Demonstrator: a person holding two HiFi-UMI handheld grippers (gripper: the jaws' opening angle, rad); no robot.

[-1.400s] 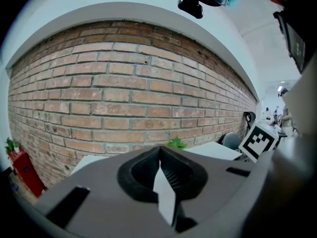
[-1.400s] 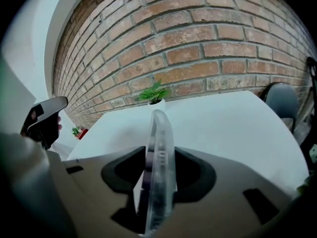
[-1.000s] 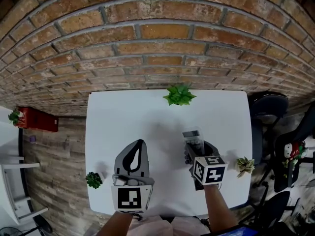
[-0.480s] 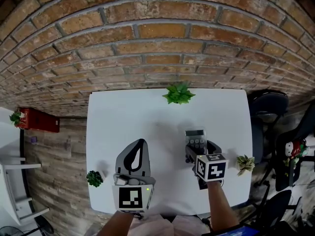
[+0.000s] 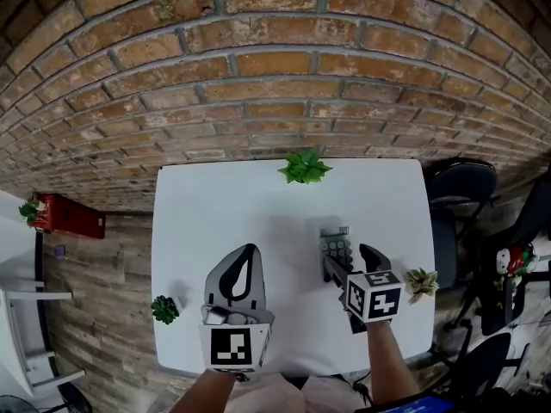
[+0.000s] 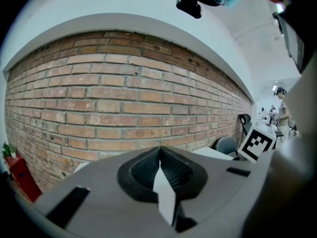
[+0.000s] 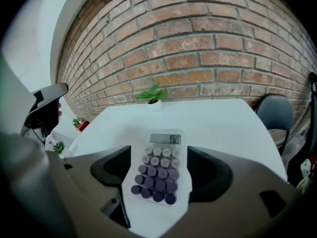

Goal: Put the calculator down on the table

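A white calculator (image 5: 335, 245) with dark purple keys lies flat on the white table (image 5: 215, 205), right of centre. My right gripper (image 5: 351, 259) hangs just above its near end, open. Its jaws have just been opening, and in the right gripper view the calculator (image 7: 158, 170) lies between the wide-spread pads without touching them. My left gripper (image 5: 244, 256) is shut and empty over the table's front left. In the left gripper view its pads (image 6: 159, 168) meet in front of the brick wall.
A small potted plant (image 5: 303, 167) stands at the table's far edge, another (image 5: 164, 309) at the front left, a third (image 5: 421, 283) at the right edge. A dark chair (image 5: 461, 188) stands right of the table. A brick wall runs behind it.
The right gripper's jaws have spread apart and let go of the calculator, which now rests on the table. That gripper has drawn slightly back. The left gripper stays shut.
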